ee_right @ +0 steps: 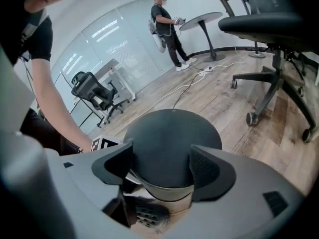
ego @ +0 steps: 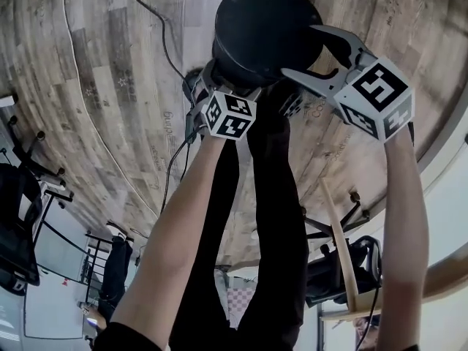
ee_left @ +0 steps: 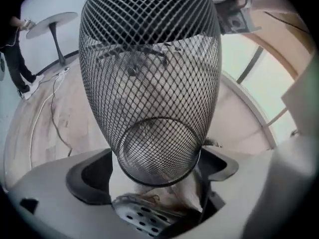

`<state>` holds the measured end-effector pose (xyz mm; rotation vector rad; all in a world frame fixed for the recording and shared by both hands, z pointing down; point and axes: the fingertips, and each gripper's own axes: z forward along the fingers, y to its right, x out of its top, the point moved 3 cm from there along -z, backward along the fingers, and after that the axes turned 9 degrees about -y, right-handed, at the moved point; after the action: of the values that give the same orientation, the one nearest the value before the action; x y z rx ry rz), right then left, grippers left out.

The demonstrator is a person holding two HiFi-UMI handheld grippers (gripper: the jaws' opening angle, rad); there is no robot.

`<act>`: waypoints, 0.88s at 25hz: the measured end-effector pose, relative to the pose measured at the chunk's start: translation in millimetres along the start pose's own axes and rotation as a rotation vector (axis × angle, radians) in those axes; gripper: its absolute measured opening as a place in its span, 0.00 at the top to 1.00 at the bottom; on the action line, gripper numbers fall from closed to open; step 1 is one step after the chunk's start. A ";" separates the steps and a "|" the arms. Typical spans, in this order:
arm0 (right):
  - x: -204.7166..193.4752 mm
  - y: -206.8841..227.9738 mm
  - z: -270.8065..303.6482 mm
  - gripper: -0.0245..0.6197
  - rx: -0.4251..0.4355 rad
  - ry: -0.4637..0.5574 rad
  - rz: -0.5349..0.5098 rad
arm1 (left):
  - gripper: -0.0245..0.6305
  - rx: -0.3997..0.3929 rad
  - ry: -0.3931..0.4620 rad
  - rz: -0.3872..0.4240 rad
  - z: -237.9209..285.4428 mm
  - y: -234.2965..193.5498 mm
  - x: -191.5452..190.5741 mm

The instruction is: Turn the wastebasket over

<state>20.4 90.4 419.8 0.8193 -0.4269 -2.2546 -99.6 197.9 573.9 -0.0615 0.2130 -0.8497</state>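
Head view: the black mesh wastebasket [ego: 263, 28] turns its dark round end to the camera, above the wooden floor [ego: 110, 64]. The left tongs [ego: 207, 75] are at its left side and the right tongs [ego: 300, 50] at its right edge.

Left gripper view: these tongs are narrow and clamp the wastebasket's near round end.

Right gripper view: these tongs stand wide. The wastebasket's dark end sits between them, and the pads do not press on it.

Wood-plank floor [ego: 88, 86] carries a black cable [ego: 162, 39] and a wheeled office chair [ee_right: 269, 49]
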 end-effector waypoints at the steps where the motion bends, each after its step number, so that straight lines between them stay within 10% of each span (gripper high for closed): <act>1: 1.9 5.6 -1.3 0.43 -0.013 0.016 0.016 | 0.08 0.000 0.010 0.011 -0.8 -3.7 7.2; 22: -34.1 -29.8 26.1 0.43 0.037 -0.019 0.170 | 0.08 -0.045 0.150 0.090 -53.9 3.2 19.7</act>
<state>7.6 137.2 439.0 0.7510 -0.5282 -2.1045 -96.0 186.9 517.6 -0.0297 0.3725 -0.7604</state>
